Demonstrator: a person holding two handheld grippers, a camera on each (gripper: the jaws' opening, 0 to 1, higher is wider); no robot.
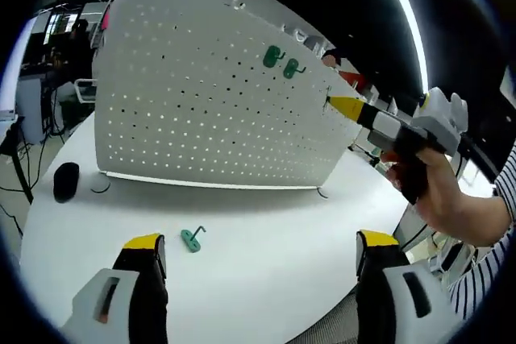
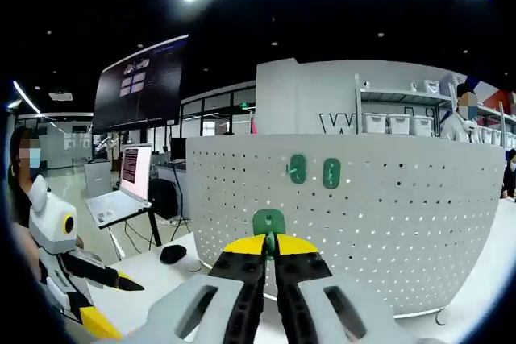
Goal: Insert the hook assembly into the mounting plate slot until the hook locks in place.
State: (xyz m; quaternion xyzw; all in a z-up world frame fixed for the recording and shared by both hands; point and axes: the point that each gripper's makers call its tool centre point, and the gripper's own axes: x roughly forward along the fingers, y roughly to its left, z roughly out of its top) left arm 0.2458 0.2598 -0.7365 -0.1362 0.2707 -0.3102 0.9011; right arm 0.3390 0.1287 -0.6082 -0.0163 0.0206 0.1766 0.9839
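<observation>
Two green hooks (image 2: 314,172) hang on the white pegboard (image 2: 403,223) standing on the white table (image 1: 266,247), right gripper (image 2: 270,249) clenched on a third hook (image 2: 268,221), apparently near the board, left gripper (image 1: 262,249) released above a fourth hook (image 1: 192,238).

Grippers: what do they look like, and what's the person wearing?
Both grippers are alike. The left gripper has black jaws with yellow tips on pale grey bodies, one with an orange mark. The right gripper has the same yellow tips, black jaws and grey bodies. Seen from the left gripper view, it has a white housing and a black cable. The sleeve is striped dark and white.
</observation>
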